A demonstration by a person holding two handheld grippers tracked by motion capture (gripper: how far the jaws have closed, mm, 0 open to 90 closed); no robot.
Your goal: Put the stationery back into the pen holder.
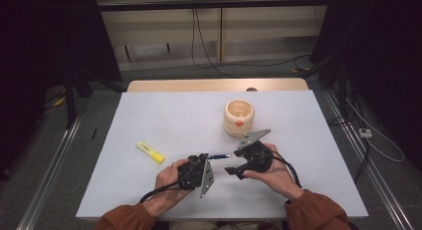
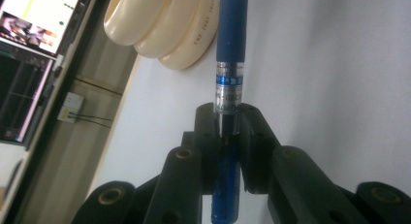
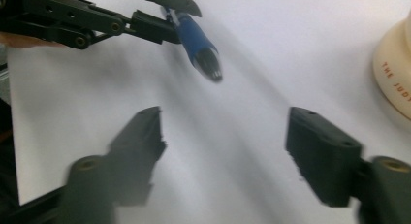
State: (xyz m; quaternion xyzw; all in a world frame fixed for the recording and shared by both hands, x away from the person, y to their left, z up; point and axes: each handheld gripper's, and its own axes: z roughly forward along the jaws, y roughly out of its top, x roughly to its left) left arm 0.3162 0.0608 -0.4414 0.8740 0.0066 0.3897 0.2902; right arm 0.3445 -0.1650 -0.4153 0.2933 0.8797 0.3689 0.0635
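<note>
Clearly the blue pen is light, stiff and slick; the left gripper has its fingers clamped on the barrel, holding it above the desk. The right gripper, fingers spread wide, should take the rubbery grip section near the tip.
</note>
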